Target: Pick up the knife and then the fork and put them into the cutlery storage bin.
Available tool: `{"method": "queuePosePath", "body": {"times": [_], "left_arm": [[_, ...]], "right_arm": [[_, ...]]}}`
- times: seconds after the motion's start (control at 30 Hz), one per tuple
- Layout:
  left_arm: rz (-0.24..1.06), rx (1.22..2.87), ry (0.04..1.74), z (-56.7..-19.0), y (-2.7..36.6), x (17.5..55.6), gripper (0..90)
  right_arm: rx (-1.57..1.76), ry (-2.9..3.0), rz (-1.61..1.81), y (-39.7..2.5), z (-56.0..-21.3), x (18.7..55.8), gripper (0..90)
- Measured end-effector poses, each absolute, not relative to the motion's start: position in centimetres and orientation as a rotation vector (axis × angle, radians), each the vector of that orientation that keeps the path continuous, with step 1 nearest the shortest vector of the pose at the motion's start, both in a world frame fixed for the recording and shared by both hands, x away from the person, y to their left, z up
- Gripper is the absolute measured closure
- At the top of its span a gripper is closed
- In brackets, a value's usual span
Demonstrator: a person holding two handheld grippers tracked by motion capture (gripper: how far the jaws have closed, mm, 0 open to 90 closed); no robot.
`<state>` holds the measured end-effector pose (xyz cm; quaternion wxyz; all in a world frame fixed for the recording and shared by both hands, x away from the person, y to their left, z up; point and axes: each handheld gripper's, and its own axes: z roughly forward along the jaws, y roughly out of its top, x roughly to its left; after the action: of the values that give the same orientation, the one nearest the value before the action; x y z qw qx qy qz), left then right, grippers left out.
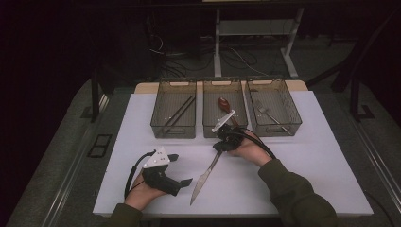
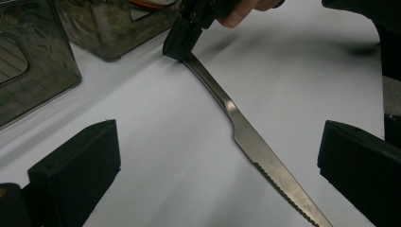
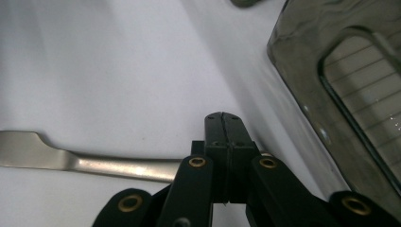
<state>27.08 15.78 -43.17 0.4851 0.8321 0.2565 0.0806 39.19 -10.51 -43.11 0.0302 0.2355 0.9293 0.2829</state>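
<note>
**Knife held at the handle end, blade resting on the worktop**

Steel is what the knife (image 1: 206, 171) appears to be made of throughout, so it is judged stiff, moderately heavy for its slim form, and slippery on its polished faces. It lies on the white worktop (image 1: 302, 161) in front of the three tinted bins, the serrated blade pointing toward the person and the handle end toward the middle bin (image 1: 225, 124). The handle tip is clamped by the right gripper (image 1: 220, 146), whose jaws are seen pressed together over the metal in the right gripper view. A pinch so near the end is judged likely to let the long blade droop or swing when lifted; a hold nearer the neck (image 2: 231, 109) would be steadier, and the toothed edge (image 2: 279, 182) is best avoided. The left gripper (image 1: 182, 169) is kept spread wide, nothing held, its jaws standing on either side of the blade in the left gripper view.

Chopsticks (image 1: 179, 114), a wooden spoon (image 1: 225, 106) and a fork (image 1: 271, 115) are sorted into separate bins.

No brand, label or readable writing is seen on the knife, bins or grippers.
</note>
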Motion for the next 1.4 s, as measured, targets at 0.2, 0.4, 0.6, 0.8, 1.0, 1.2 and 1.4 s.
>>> {"method": "queuePosePath", "body": {"times": [0.2, 0.4, 0.6, 0.8, 1.0, 1.2, 1.4], "left_arm": [[0.195, 2.027, 0.624, -43.2, 15.8, 27.1, 0.0], [0.197, 2.027, 0.621, -43.1, 15.9, 27.1, 0.0], [0.197, 2.027, 0.622, -43.2, 15.9, 27.1, 0.0], [0.194, 2.028, 0.621, -43.2, 15.8, 27.1, 0.0], [0.193, 2.028, 0.621, -43.2, 15.7, 27.1, 0.0], [0.193, 2.026, 0.621, -43.2, 15.7, 27.1, 0.0], [0.192, 2.030, 0.621, -43.2, 15.7, 27.1, 0.0]], "right_arm": [[0.679, 2.880, 0.799, -10.0, -43.2, 39.2, 89.0], [0.685, 2.893, 0.763, -10.2, -43.1, 39.0, 89.0], [0.671, 2.920, 0.731, -11.4, -43.0, 38.4, 89.0], [0.644, 2.956, 0.696, -12.5, -42.8, 37.3, 89.0], [0.626, 2.983, 0.684, -13.8, -42.7, 36.2, 89.0], [0.599, 3.010, 0.692, -14.5, -42.4, 35.0, 89.0], [0.558, 3.044, 0.709, -14.6, -42.1, 34.2, 89.0]]}}
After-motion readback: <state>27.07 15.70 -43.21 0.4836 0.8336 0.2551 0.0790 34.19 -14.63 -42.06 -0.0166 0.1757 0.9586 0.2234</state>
